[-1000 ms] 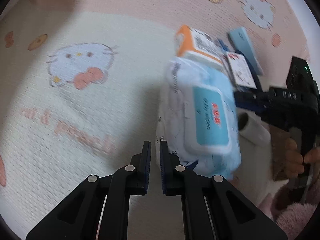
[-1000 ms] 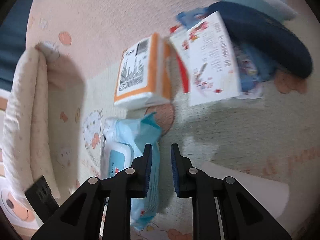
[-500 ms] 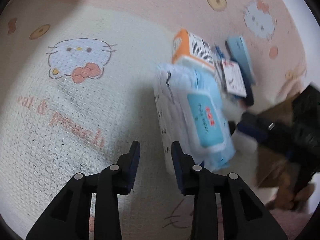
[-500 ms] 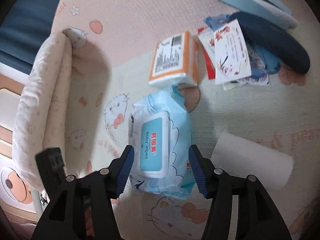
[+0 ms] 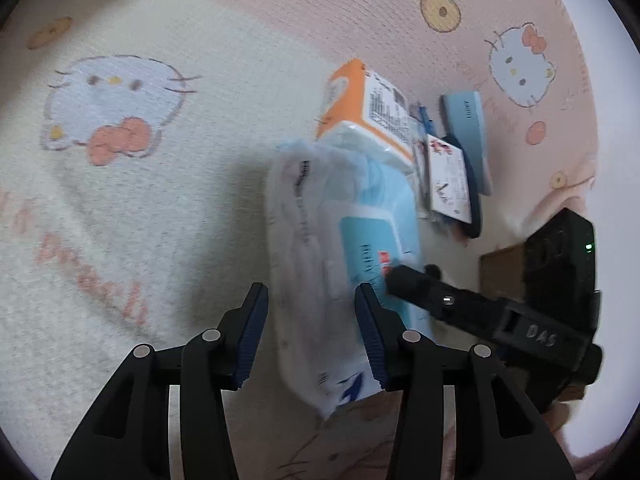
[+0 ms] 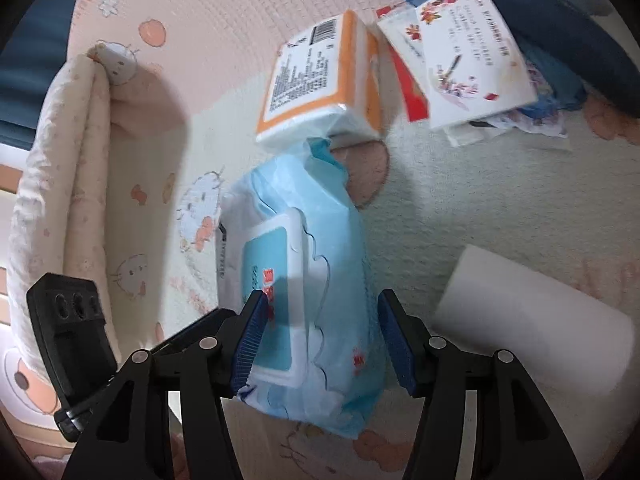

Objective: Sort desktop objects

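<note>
A light-blue wet-wipes pack (image 5: 336,264) (image 6: 304,264) lies on the Hello Kitty mat (image 5: 120,208). My left gripper (image 5: 312,336) is open, its jaws on either side of the pack's white side edge. My right gripper (image 6: 324,340) is open, its jaws on either side of the pack's near end over the lid. The right gripper also shows in the left wrist view (image 5: 460,304), its finger over the lid. An orange-and-white tissue pack (image 5: 368,108) (image 6: 320,80) lies just beyond the wipes.
A white paper roll (image 6: 536,324) lies at the right. Beyond the tissue pack lie a white printed card (image 6: 468,56), a red packet, a dark blue case (image 6: 560,28) and a light-blue box (image 5: 468,136). A rolled cream cloth (image 6: 60,184) lines the left side.
Both grippers opened from shut and moved in on the wipes pack; their jaws now stand on either side of it. The right gripper's finger now reaches over the lid.
</note>
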Demonstrator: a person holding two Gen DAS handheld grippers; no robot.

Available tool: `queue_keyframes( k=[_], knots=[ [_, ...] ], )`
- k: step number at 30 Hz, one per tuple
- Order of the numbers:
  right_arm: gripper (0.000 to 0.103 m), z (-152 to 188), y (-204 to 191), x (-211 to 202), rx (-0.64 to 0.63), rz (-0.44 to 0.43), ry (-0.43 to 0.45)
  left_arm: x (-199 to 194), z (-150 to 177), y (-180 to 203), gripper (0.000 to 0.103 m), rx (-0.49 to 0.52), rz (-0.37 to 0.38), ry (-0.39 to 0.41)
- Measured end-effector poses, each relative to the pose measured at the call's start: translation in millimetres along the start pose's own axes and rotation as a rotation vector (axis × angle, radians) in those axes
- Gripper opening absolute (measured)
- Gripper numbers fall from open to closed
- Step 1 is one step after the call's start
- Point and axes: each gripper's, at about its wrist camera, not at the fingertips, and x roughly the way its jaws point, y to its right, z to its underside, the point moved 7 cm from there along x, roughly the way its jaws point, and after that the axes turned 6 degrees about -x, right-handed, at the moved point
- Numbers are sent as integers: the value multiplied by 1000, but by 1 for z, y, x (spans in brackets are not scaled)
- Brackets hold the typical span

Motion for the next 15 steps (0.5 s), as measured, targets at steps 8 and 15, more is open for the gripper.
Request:
queue_keyframes(
  k=[8, 15],
  knots=[
    [55, -6, 0, 12, 35, -54, -9, 6, -4, 2, 49, -22, 15, 13],
    [49, -11, -9, 14, -31, -33, -20, 8, -5, -9, 46, -93, 88, -11]
  ],
)
